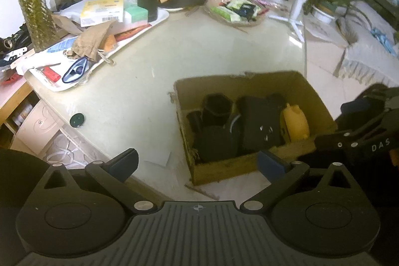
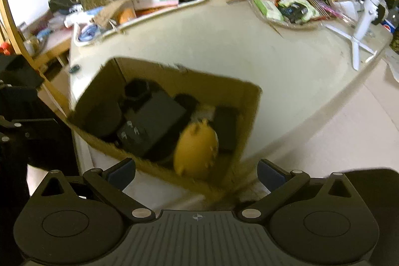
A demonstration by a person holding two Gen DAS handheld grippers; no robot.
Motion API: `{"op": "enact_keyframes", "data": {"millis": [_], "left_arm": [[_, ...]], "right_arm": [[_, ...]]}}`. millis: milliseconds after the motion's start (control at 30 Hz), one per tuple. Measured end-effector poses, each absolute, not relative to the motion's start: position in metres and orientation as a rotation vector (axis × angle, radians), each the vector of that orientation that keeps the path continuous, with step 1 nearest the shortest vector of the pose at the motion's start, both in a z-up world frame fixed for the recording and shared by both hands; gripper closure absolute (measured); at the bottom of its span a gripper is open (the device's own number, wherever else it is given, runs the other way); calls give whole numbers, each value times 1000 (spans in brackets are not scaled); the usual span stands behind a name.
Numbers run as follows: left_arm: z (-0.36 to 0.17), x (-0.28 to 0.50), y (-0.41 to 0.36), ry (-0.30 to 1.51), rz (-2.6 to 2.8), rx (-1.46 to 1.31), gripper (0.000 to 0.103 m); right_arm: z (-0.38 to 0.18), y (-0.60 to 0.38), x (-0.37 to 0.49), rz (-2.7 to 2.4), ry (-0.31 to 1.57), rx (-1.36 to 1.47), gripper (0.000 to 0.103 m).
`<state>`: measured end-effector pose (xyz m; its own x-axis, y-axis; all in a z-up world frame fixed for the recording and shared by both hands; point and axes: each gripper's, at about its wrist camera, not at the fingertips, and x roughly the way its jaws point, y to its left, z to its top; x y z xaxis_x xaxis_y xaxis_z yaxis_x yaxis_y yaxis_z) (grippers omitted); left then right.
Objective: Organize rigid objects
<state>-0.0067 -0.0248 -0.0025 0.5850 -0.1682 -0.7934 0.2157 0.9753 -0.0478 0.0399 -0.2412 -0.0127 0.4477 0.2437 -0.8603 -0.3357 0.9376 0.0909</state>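
**Box nearly packed, both tools empty**

The open brown cardboard box (image 1: 251, 116) sits on the pale round bench (image 1: 154, 61) near its front edge, within easy reach of both hands. Inside it lie several black rigid pieces — a hexagonal black cup-like part (image 1: 216, 108), a flat black block with small white marks (image 1: 261, 126) — and a rounded yellow plastic object (image 2: 195, 150) lying at the box's right end, touching the black block. They are packed close together, apparently to gather loose hard items in one container.

The left gripper (image 1: 198, 162) hovers above the box's near wall, its jaws spread wide with nothing between them. The right gripper (image 2: 197, 172) points down at the yellow object from just above the near wall, jaws likewise wide apart and empty — the blur in its view suggests it is moving.

One small dark round disc (image 1: 77, 120) lies alone near the bench's left edge, well apart from the box; it may be the next thing to collect. The white tray of papers (image 1: 139, 26) and the woven basket of packets (image 1: 234, 10) stand at the far side.
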Motion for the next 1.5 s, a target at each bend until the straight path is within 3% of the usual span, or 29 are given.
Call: {"op": "enact_keyframes", "data": {"millis": [1500], "left_arm": [[-20,-16,-39,994,-180,124,0]], "right_arm": [[-32,-234,23,337,1092,-182,0]]}}
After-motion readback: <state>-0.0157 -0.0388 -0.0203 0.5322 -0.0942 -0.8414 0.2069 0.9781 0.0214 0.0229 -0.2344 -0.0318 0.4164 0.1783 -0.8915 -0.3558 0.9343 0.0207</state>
